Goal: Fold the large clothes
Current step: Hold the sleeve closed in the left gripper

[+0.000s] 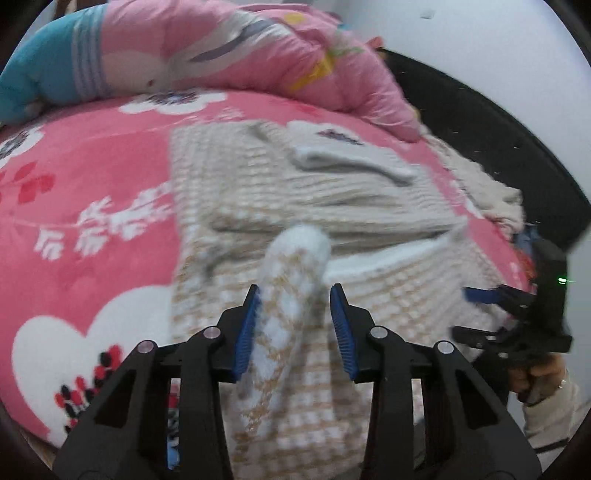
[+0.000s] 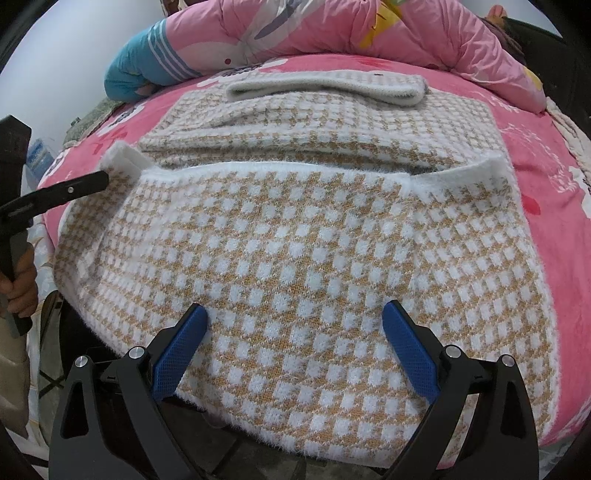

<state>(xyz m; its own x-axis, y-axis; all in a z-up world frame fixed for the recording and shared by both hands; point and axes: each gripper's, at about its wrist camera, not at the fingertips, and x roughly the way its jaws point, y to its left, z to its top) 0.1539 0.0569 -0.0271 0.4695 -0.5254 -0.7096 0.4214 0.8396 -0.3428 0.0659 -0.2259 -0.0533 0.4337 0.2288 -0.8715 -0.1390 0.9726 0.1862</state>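
On the pink floral bed lay the checked sweater, hem folded up, further folds outstanding. Right tongs stood spread over it, empty; left tongs bracketed a raised cuff, pads not visibly pressing.

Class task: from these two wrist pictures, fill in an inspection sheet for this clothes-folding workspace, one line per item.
Surface: bed under a pink floral blanket.
Job's things: checked knit sweater, partly folded.
Clutter: rolled pink quilt; beige fabric at the bed's edge.
Grippers: left gripper has a raised fold of sweater between its jaws, contact unclear; right gripper open over the hem.
Cables: nothing seen.
Surroundings: white wall.
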